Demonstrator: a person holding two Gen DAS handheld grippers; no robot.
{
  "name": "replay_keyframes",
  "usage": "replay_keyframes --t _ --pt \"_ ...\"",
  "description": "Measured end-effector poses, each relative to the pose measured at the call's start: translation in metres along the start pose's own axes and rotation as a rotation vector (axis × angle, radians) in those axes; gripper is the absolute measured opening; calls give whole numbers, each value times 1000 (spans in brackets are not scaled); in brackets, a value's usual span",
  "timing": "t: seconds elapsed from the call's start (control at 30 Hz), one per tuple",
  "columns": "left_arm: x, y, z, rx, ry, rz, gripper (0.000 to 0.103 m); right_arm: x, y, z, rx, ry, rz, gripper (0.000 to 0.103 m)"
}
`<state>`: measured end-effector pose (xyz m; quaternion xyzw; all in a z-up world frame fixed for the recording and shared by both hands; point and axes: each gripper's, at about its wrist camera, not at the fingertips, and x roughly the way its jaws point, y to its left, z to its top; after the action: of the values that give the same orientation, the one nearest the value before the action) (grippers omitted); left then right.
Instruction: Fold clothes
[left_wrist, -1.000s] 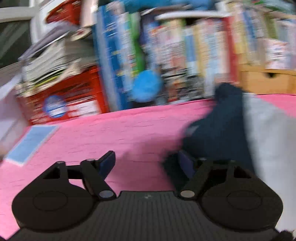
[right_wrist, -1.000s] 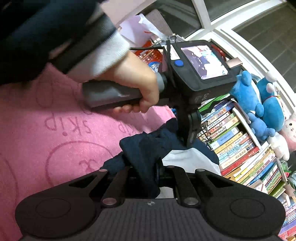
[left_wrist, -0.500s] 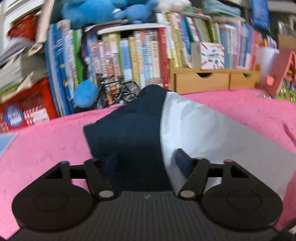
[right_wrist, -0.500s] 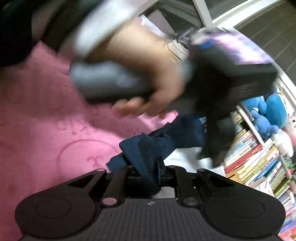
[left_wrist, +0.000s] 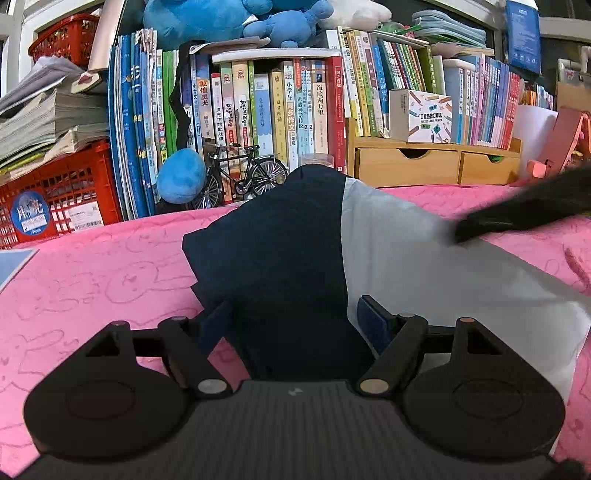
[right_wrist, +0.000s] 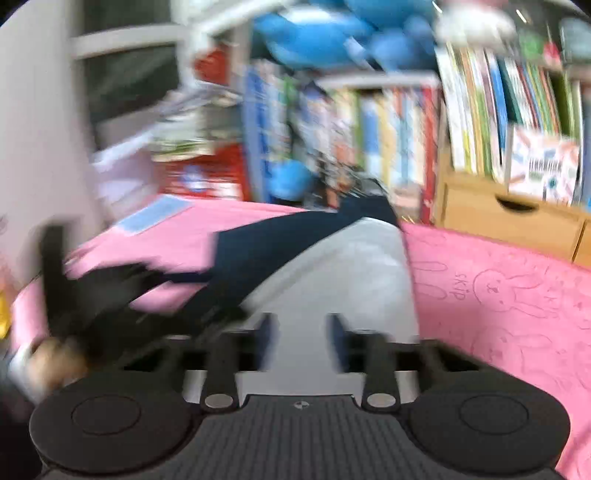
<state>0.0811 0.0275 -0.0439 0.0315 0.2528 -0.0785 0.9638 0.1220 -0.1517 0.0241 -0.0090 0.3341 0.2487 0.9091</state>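
Both grippers open over a navy-and-grey shirt on the pink blanket.

A second ago the left gripper (left_wrist: 291, 317) faced bare blanket; now its fingers, spread wide, straddle the navy sleeve of the shirt (left_wrist: 295, 251), which lies flat near the blanket's (left_wrist: 92, 280) far edge, below the books (left_wrist: 258, 103). The right gripper (right_wrist: 301, 339), earlier pinching navy cloth, now hangs partly open over the grey panel. Bare blanket lies left and right of the shirt.
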Motion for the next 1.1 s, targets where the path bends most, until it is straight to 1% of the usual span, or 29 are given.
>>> replay_keyframes --t 0.07,0.1,0.13,0.17,0.2,0.27,0.37,0.43,0.5,0.53,0.57,0.6,0.63,0.7,0.8,0.87,0.93,1.1 --pt "3 7 0 -40 19 -36 78 48 -11 20 18 78 -54 15" --pt "5 10 -1 -61 30 -53 78 72 -13 30 19 115 -80 10" --pt "5 10 -1 -61 31 -51 78 89 -12 35 6 132 -99 3" --pt "5 10 0 -61 31 -50 78 107 -12 43 -7 133 -120 1" --pt "5 9 0 -56 31 -46 78 120 -14 52 -13 130 -134 1" --pt "3 1 0 -16 23 -26 78 141 -20 64 2 142 -170 1" --pt "5 8 1 -56 38 -57 78 174 -28 77 1 160 -198 1" --pt "6 10 1 -62 40 -63 78 194 -26 79 -48 150 -234 2" --pt "6 11 1 -72 43 -71 78 203 -25 83 -50 127 -240 3" --pt "7 14 1 -85 48 -76 80 203 -25 85 -49 128 -234 4" --pt "8 16 1 -98 52 -82 83 199 -25 89 -48 142 -223 6" --pt "8 17 1 -109 57 -87 83 190 -26 91 -44 147 -207 19" --pt "8 19 2 -118 61 -91 84 174 -28 91 -35 129 -183 45" --pt "7 17 2 -112 59 -86 84 124 -35 80 -25 49 -130 73" --pt "6 16 3 -105 57 -82 84 42 -43 51 -38 -54 -71 74" --pt "7 16 4 -111 61 -86 85 -12 -52 13 -73 -91 -90 79" --pt "8 18 4 -123 68 -91 86 -30 -48 -20 -114 -69 -129 83" --pt "11 22 4 -154 86 -97 92 -69 -36 -102 -216 -3 -229 83"
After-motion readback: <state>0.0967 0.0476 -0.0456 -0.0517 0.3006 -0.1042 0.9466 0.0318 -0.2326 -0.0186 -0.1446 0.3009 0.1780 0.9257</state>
